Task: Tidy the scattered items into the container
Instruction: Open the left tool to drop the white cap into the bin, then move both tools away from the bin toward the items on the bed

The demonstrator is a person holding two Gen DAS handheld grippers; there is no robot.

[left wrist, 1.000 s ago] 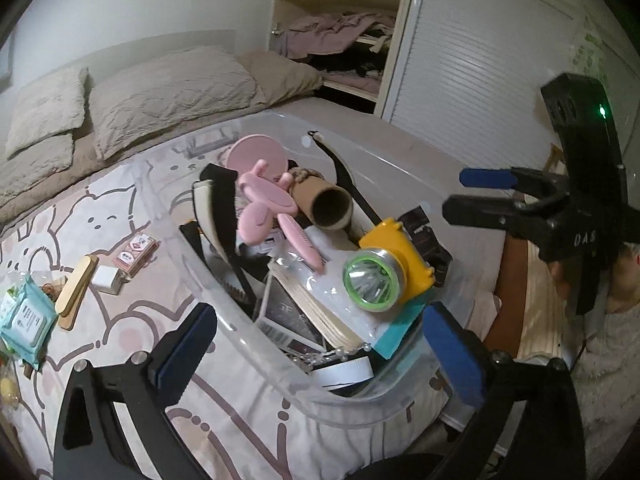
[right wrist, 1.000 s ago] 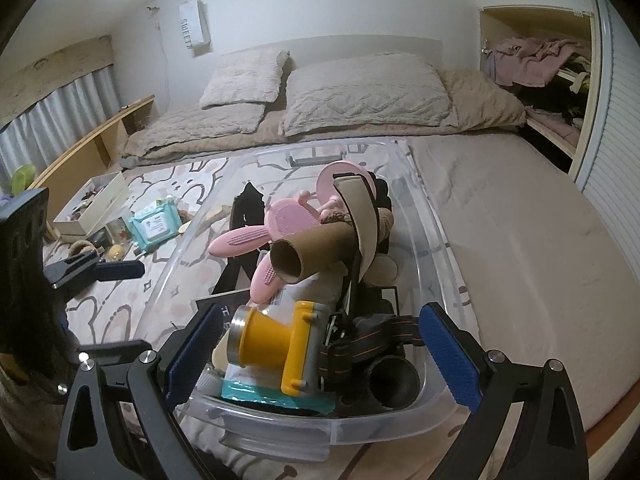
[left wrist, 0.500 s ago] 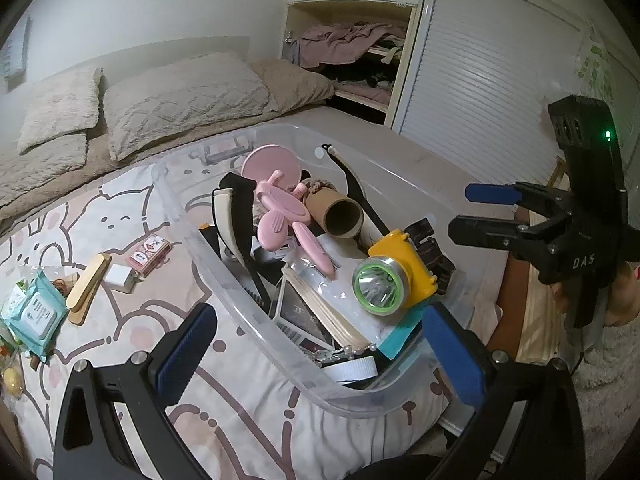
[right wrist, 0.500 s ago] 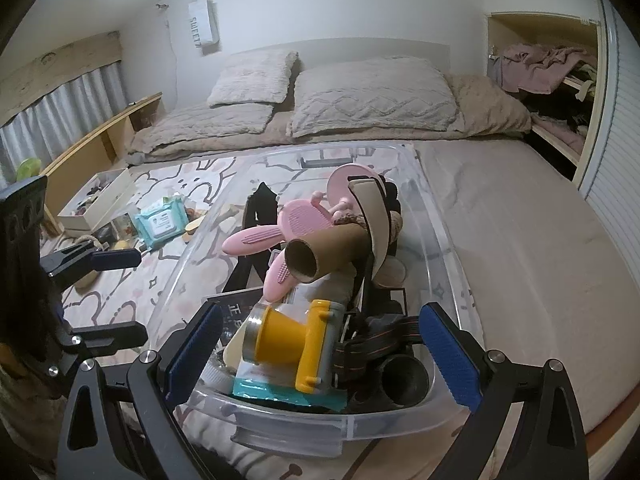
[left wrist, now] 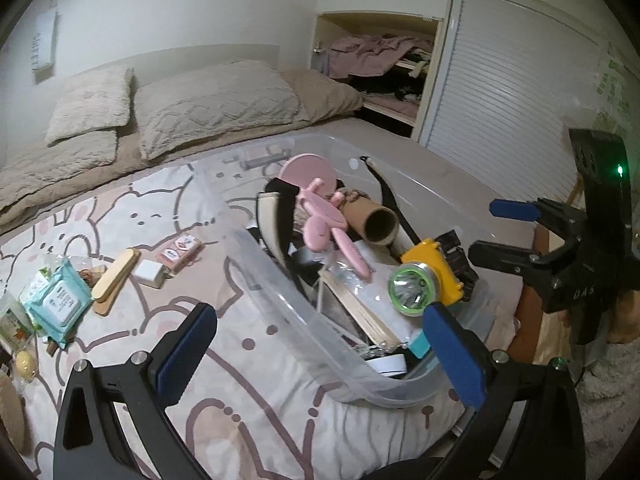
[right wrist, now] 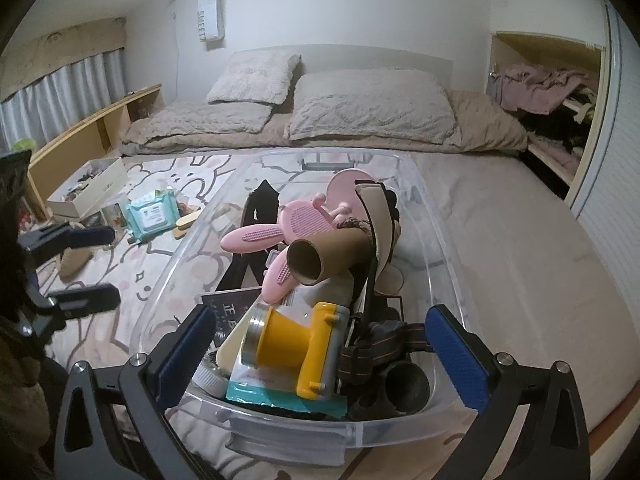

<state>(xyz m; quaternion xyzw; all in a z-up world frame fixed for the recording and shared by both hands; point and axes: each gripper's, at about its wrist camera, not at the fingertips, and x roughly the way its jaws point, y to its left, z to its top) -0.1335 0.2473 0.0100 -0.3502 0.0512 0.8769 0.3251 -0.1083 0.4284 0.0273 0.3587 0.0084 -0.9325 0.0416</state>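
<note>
A clear plastic bin (left wrist: pixel 280 280) (right wrist: pixel 304 428) stands on the bed, heaped with a yellow headlamp (left wrist: pixel 428 280) (right wrist: pixel 296 344), a cardboard tube (left wrist: pixel 372 220) (right wrist: pixel 320 256), a pink bunny brush (left wrist: pixel 328 216) (right wrist: pixel 276 232) and straps. Loose on the sheet lie a teal wipes pack (left wrist: pixel 56 300) (right wrist: pixel 152 214), a wooden stick (left wrist: pixel 116 276), a small white box (left wrist: pixel 149 272) and a pink packet (left wrist: pixel 180 250). My left gripper (left wrist: pixel 320 350) (right wrist: pixel 88 267) is open over the bin's left rim, holding nothing. My right gripper (right wrist: pixel 320 352) (left wrist: pixel 508 232) hovers over the bin's near end. Its jaws are opening and the pads touch nothing.
Pillows (right wrist: pixel 372 108) line the head of the bed. An open white box (right wrist: pixel 88 192) and a wooden shelf (right wrist: pixel 96 128) sit at the left, and a closet with clothes (right wrist: pixel 548 92) at the right. A small yellow object (left wrist: pixel 25 362) lies near the bed's left edge.
The left gripper has drifted left and back, so more of the patterned sheet and loose items show. The right gripper's jaws stand slightly wider. The bin's contents have not moved.
</note>
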